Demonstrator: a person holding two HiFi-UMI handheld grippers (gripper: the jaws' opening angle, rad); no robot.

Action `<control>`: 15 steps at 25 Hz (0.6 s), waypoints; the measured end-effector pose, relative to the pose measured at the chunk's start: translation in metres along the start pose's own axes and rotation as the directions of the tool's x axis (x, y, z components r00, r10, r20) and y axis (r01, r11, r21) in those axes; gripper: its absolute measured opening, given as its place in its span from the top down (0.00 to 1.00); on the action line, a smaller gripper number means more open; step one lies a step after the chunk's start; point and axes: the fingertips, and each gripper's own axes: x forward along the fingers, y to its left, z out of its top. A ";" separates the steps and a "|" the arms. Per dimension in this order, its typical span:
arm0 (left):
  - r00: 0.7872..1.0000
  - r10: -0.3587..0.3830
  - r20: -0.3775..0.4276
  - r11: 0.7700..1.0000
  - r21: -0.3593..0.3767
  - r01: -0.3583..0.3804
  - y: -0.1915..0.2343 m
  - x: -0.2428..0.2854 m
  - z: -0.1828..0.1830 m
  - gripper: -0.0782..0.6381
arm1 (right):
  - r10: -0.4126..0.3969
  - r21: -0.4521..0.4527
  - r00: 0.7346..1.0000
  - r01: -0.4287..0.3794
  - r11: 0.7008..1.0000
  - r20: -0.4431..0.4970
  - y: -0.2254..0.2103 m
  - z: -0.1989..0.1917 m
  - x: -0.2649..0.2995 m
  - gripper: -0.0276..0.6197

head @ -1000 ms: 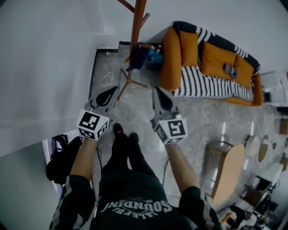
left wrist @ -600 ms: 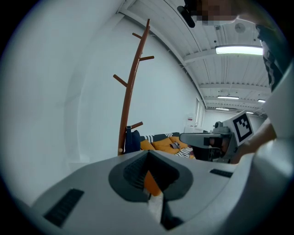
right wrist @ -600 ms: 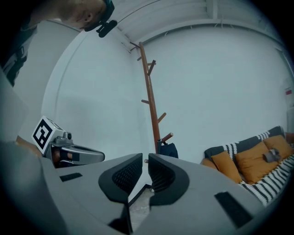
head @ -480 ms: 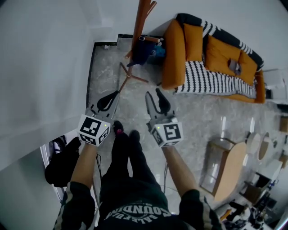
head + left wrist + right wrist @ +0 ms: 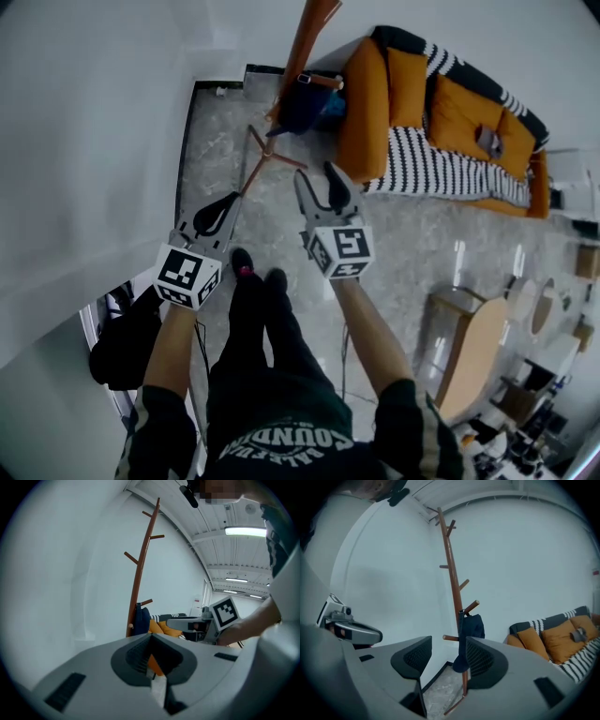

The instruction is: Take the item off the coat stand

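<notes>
Ahead of you, the dark blue cloth item (image 5: 471, 626) hangs on a low peg of the tall brown wooden coat stand (image 5: 452, 576) — your right tongs (image 5: 447, 653) are opening with nothing between them, your left tongs (image 5: 151, 654) pressed together.

Head view's top edge cuts off the coat stand (image 5: 302, 47).
</notes>
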 end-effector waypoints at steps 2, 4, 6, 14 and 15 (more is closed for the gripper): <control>1.000 0.008 -0.008 1.000 -0.002 -0.008 0.007 -0.002 -0.003 0.89 | 0.000 -0.016 1.000 0.000 1.000 -0.025 -0.003 -0.004 0.019 0.64; 1.000 0.016 -0.017 1.000 -0.008 -0.016 0.013 -0.005 -0.008 0.89 | -0.011 -0.014 0.999 0.011 1.000 -0.044 -0.010 -0.007 0.037 0.63; 1.000 0.020 -0.023 1.000 -0.015 -0.021 0.019 -0.008 -0.013 0.89 | -0.031 0.003 0.997 0.031 1.000 -0.066 -0.020 -0.012 0.056 0.62; 0.998 0.039 -0.053 0.999 -0.033 -0.041 0.037 -0.018 -0.025 0.89 | -0.098 0.127 0.987 0.115 0.985 -0.130 -0.060 -0.027 0.120 0.60; 0.998 0.043 -0.056 0.998 -0.035 -0.045 0.040 -0.020 -0.027 0.89 | -0.093 0.117 0.985 0.110 0.987 -0.143 -0.059 -0.029 0.127 0.60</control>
